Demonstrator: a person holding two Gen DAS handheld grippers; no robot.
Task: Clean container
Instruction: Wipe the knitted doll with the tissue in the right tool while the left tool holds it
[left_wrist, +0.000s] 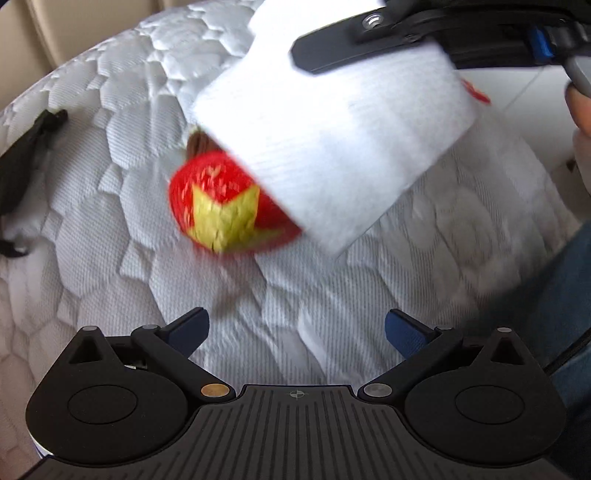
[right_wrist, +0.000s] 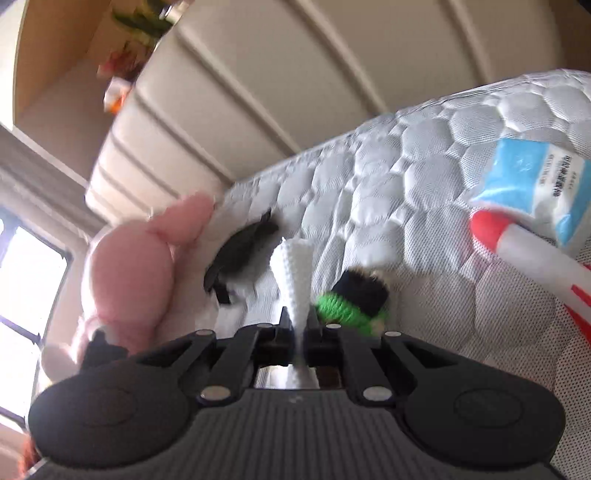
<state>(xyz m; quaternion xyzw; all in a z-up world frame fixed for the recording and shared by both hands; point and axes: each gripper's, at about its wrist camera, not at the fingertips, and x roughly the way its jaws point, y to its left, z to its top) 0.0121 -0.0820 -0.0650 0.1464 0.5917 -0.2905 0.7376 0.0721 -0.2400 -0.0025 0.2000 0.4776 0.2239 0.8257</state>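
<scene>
In the left wrist view my left gripper (left_wrist: 295, 328) is open and empty above the white quilted mattress (left_wrist: 92, 206). Ahead of it a white fabric container (left_wrist: 332, 140) hangs tilted in the air, pinched at its top edge by my right gripper (left_wrist: 332, 51). A red knitted toy with a yellow star (left_wrist: 225, 206) is at the container's lower edge, blurred. In the right wrist view my right gripper (right_wrist: 297, 325) is shut on the container's white fabric wall (right_wrist: 293, 273), seen edge-on.
On the mattress (right_wrist: 424, 166) lie a pink plush toy (right_wrist: 136, 269), a black strap item (right_wrist: 240, 254), a green and black knitted toy (right_wrist: 354, 299), a red and white plush (right_wrist: 528, 254) and a blue and white packet (right_wrist: 535, 184). A beige padded headboard (right_wrist: 258, 92) stands behind.
</scene>
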